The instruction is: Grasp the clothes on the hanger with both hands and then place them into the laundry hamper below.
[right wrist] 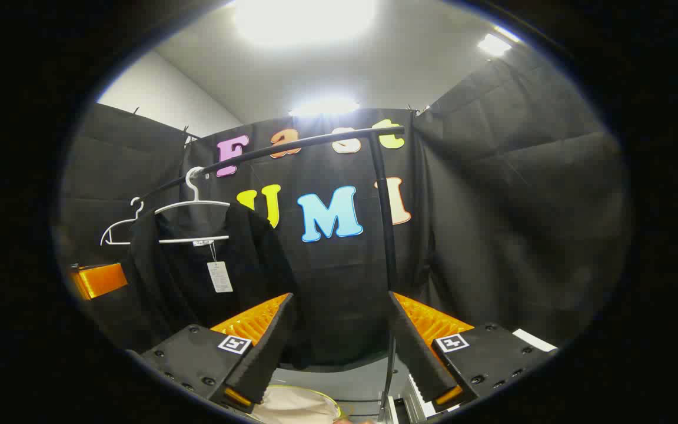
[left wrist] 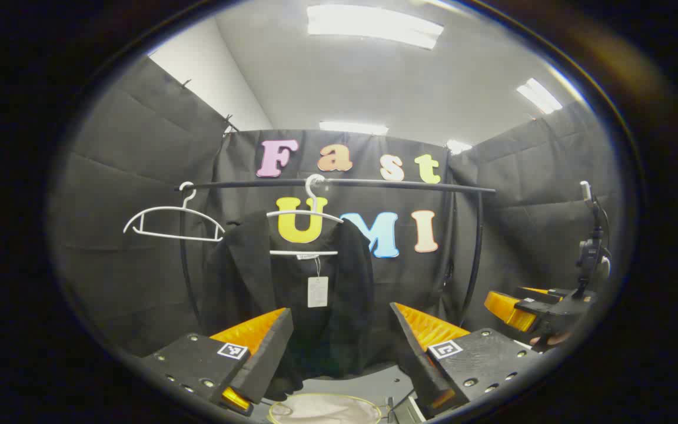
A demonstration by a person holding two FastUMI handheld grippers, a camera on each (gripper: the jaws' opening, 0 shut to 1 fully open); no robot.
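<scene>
A black garment (left wrist: 292,294) with a white tag hangs on a white hanger (left wrist: 309,219) from the black rail (left wrist: 339,184), straight ahead in the left gripper view. My left gripper (left wrist: 342,347) is open in front of it, short of the cloth. In the right gripper view the same garment (right wrist: 198,282) hangs to the left on its hanger (right wrist: 195,206), and my right gripper (right wrist: 339,344) is open, pointing at the wall right of it. The hamper's pale rim (left wrist: 324,408) shows low between the fingers, and the hamper (right wrist: 298,406) again in the right gripper view.
An empty white hanger (left wrist: 171,224) hangs at the rail's left end. The rack's right upright (right wrist: 386,235) stands close ahead of my right gripper. The other gripper (left wrist: 542,312) shows at the right edge of the left gripper view, near a stand (left wrist: 592,247).
</scene>
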